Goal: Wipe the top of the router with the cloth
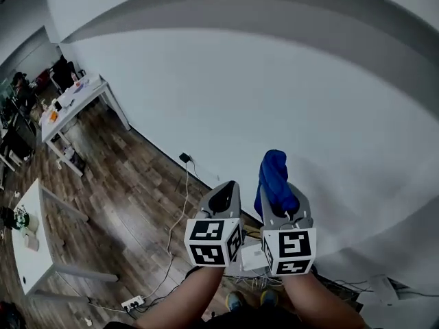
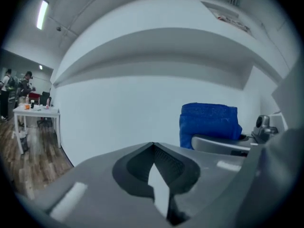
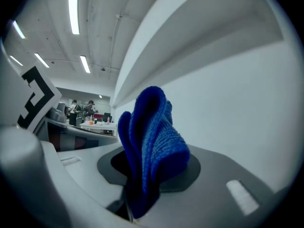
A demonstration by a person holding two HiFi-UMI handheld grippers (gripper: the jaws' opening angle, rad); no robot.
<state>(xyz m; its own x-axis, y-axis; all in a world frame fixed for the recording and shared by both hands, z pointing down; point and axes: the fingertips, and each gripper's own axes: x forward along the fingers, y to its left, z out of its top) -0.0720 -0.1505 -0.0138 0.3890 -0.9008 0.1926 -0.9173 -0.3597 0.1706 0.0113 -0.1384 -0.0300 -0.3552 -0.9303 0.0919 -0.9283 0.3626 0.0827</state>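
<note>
Between the jaws of your right gripper [image 1: 280,196] stands the blue cloth [image 3: 152,144]. It is folded into a thick bunch, pinched at its lower end, and the loose part rises upright above the tips. Your left gripper [image 2: 153,145] carries nothing: its jaws are drawn together with the tips touching, and only a thin slit of light shows below them. You hold the two grippers side by side, close but not touching, both raised toward the white wall [image 1: 288,81].

Beyond the tongs, neither gripper view shows a router, only wall and ceiling. In the head view a small white box [image 1: 252,258] sits low between the grippers, near a cable [image 1: 180,204] that trails over the wooden floor [image 1: 123,184]. It may be the router, but too little of it shows to tell.

As for progress, the cloth is picked up and firmly held, so that step looks done. The wiping itself does not look begun, since the cloth touches no surface. By my reading you have yet to bring the cloth down onto the router's top and sweep across it.
</note>
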